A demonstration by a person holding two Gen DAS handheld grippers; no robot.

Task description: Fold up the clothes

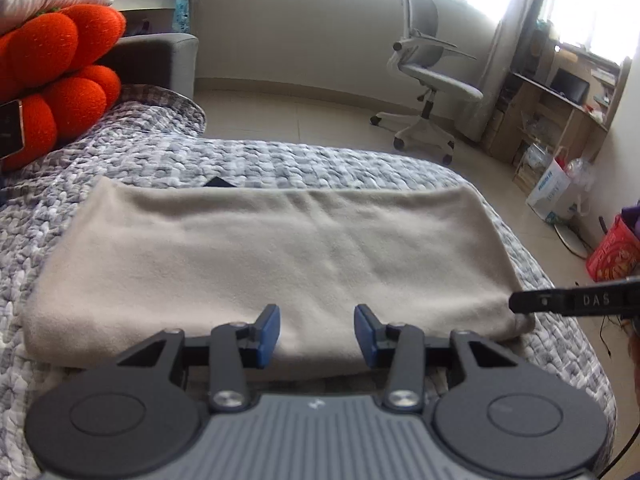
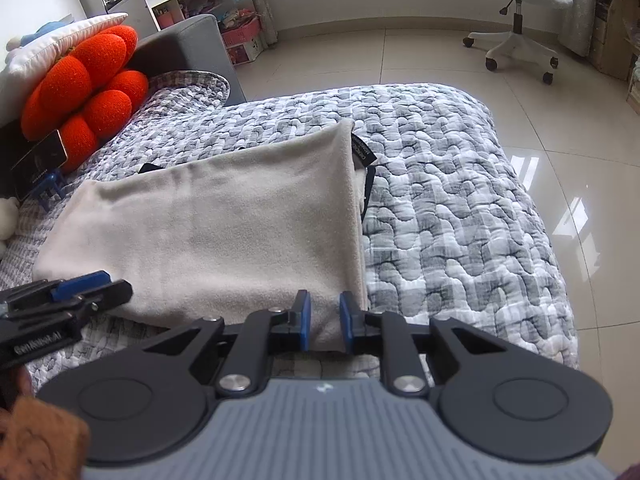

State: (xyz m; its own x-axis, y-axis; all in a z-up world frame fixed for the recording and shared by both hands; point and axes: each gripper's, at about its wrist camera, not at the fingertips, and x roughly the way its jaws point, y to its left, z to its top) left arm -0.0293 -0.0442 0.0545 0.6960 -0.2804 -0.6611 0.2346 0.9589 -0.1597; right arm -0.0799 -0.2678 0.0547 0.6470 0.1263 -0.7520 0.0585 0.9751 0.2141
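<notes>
the beige garment (image 2: 208,220) runs lengthwise toward the frame's upper right; the right gripper (image 2: 325,322) straddles its near corner, pads apart, and the left gripper (image 1: 317,334) hangs released at the near edge.

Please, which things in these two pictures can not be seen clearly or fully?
- Black tag: right wrist view, print too small.
- Beige garment near edge: both views, gripper bodies cover it.
- Dark item: left wrist view, garment hides most.
- Phone: left wrist view, cut off by the edge.
</notes>
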